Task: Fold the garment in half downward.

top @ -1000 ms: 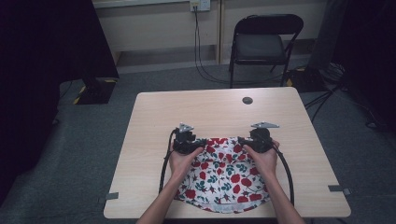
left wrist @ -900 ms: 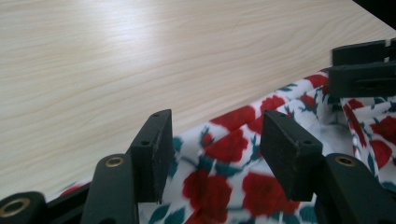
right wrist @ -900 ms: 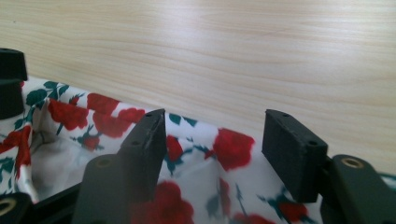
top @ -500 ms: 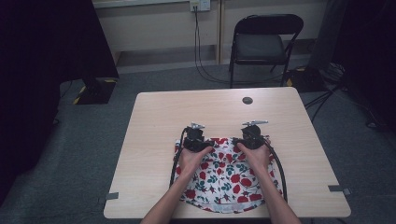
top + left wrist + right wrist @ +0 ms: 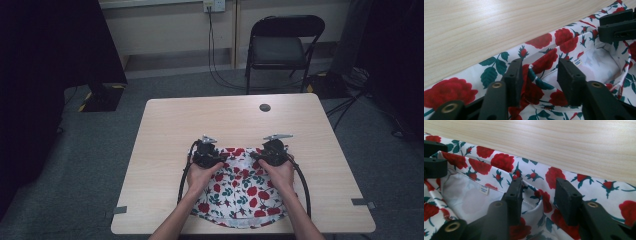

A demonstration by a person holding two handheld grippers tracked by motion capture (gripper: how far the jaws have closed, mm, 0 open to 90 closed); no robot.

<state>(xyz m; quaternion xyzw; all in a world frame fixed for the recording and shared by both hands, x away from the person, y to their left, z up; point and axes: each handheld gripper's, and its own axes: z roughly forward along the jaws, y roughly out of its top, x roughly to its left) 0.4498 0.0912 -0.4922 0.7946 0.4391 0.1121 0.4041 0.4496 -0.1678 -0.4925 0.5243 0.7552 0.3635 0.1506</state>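
Rose-print cloth (image 5: pixel 239 192) lies on the worktop (image 5: pixel 165 130), near edge. My left claw (image 5: pixel 540 75) and right claw (image 5: pixel 537 195) have been closing, a fold between each, not yet pinched. Claw views reveal white lining and label (image 5: pixel 576 61).

No writing could be read anywhere. A small white label (image 5: pixel 576 61) was sewn inside the rose-printed cloth (image 5: pixel 541 41), just under its hem near the far edge of the table (image 5: pixel 486 27); it carried a few lines of print too small and blurred to make out. The same label (image 5: pixel 484 190) showed in the right gripper view, again with faint, unreadable marks. The table bore no sign, number or brand.
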